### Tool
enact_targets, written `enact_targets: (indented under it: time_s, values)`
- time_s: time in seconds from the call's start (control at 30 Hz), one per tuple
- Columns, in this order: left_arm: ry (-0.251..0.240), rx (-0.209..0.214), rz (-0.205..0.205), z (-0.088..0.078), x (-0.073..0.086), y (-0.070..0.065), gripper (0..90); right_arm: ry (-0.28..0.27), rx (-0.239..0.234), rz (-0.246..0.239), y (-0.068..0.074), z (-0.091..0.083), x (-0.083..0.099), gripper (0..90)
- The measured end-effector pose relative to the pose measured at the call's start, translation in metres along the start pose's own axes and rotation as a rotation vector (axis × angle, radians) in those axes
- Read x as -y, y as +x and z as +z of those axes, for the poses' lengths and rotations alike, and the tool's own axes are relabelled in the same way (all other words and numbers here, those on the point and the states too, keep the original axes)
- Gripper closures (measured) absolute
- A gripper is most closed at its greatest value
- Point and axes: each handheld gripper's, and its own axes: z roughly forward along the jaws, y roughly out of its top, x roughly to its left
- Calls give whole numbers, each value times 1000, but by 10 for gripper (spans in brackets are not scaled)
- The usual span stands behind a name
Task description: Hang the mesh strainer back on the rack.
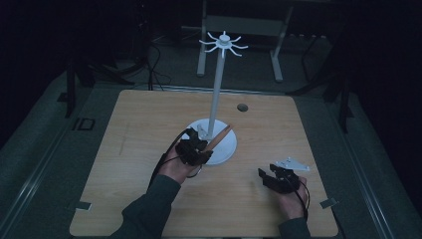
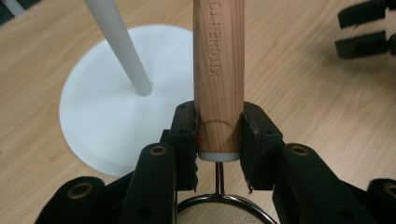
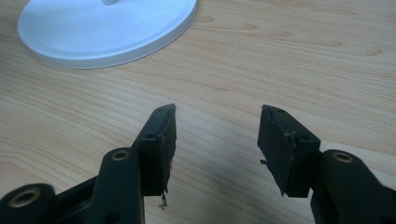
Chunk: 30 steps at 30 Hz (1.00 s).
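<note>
My left gripper (image 1: 198,148) is shut on the light wooden handle (image 1: 219,136) of a small strainer, just in front of a white stand. In the left gripper view the pads (image 2: 254,135) press both sides of the handle (image 2: 219,70), and the wire mesh bowl (image 2: 219,215) sits below the jaws. The stand has a round white base (image 1: 225,149), a tall pole (image 1: 215,97) and a ring of hooks (image 1: 224,44) on top. My right gripper (image 1: 266,177) rests low at the table's front right. Its jaws (image 3: 217,126) are open with bare wood between them.
The wooden table (image 1: 149,124) has a small round hole (image 1: 242,107) behind the stand. A grey metal frame (image 1: 239,25) stands on the floor beyond the far edge. The right gripper (image 2: 364,28) shows at the top right of the left gripper view.
</note>
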Motion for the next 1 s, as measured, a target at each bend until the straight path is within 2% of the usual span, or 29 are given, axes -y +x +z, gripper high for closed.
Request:
enact_targets:
  time_s: [0.07, 0.17, 0.43, 1.0]
  values:
    - [-36, -8, -19, -5, -2, 0, 693, -1, 0, 0, 0, 0, 0, 466]
    - [-63, -14, -35, -9, -5, 0, 693, -2, 1, 0, 0, 0, 0, 466]
    - [-113, -24, -56, -17, -8, 2, 693, 0, 3, 4, 0, 0, 0, 466]
    - [-246, -61, -131, -37, -16, 8, 693, 1, 5, 8, -1, 0, 1, 466]
